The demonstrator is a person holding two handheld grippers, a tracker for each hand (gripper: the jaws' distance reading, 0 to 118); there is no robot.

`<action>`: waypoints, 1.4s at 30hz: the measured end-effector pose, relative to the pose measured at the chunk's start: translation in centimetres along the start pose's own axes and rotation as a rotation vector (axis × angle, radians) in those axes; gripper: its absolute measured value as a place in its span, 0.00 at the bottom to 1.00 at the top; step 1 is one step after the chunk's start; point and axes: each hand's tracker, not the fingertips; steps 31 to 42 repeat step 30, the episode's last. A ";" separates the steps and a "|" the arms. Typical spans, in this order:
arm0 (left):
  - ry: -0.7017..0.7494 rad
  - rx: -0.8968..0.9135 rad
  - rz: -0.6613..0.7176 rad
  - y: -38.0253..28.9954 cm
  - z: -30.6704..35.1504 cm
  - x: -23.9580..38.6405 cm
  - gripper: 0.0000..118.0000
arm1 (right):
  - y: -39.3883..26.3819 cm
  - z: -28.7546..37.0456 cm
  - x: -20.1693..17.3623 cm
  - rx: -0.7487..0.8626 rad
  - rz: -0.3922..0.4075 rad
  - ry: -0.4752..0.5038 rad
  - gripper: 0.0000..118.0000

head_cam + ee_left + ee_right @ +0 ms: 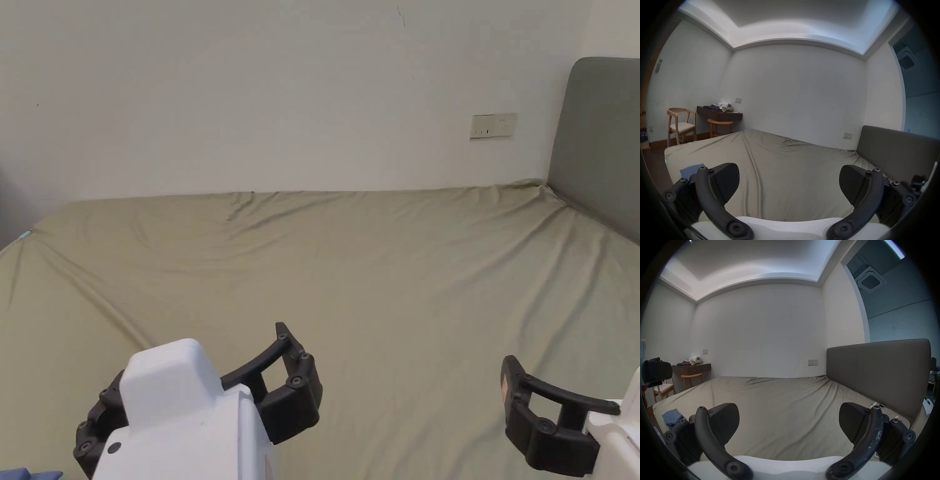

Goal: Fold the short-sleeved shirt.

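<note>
Grippers, left [789,183] and right [789,423], hover level over bed [375,262], fingers wide, empty.

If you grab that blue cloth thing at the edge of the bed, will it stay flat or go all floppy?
Probably floppy: the blue cloth lies rumpled in soft folds on the bed sheet, so it would likely droop from a tool. It looks thin, so probably light. Pushed, it would likely bunch up rather than slide. Both tools, left and right, are open and apart from it.
</note>
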 end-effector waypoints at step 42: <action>-0.146 -0.154 -0.038 -5.7 -12.6 6.0 1.00 | -4.9 -6.1 12.9 0.021 -0.026 -0.245 1.00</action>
